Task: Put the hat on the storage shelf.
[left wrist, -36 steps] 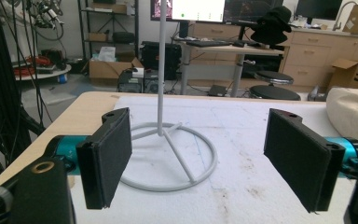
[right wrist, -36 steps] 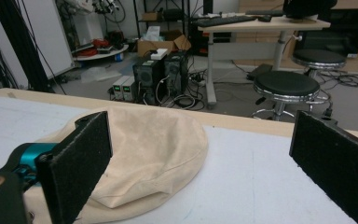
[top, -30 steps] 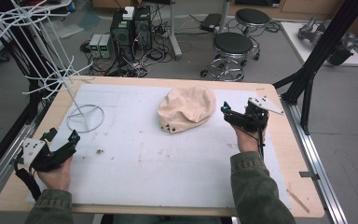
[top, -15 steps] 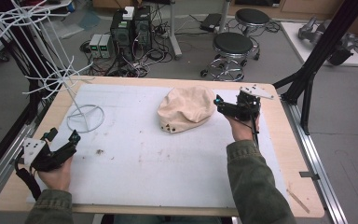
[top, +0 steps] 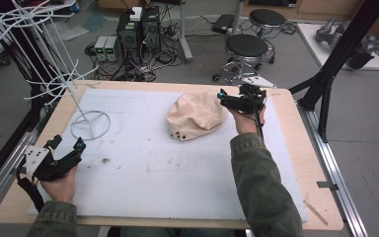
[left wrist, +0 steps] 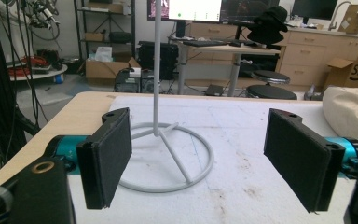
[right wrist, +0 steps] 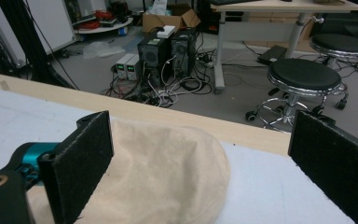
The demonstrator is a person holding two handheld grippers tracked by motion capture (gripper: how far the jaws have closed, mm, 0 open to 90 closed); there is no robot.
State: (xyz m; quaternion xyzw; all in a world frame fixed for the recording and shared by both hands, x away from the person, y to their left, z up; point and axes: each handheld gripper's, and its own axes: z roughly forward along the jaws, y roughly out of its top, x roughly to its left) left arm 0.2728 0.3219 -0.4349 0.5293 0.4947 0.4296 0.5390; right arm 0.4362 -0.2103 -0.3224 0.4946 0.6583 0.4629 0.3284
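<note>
Right claw (top: pixel 232 100) jaws apart, we see it at the beige cloth hat's (top: pixel 197 116) far right edge | hat lies mid-bench on the white mat (top: pixel 177 173) | left claw (top: pixel 66 148) jaws apart, near-left, facing the white wire stand (top: pixel 91 123)

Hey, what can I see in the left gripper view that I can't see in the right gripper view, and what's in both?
The left gripper view has the white wire stand, its ring base resting on the mat between the left gripper's open jaws.

The right gripper view has the computer towers on the floor past the table edge, with the right gripper's open jaws on either side of the hat.

Both show the beige hat, the white mat and a black stool.
</note>
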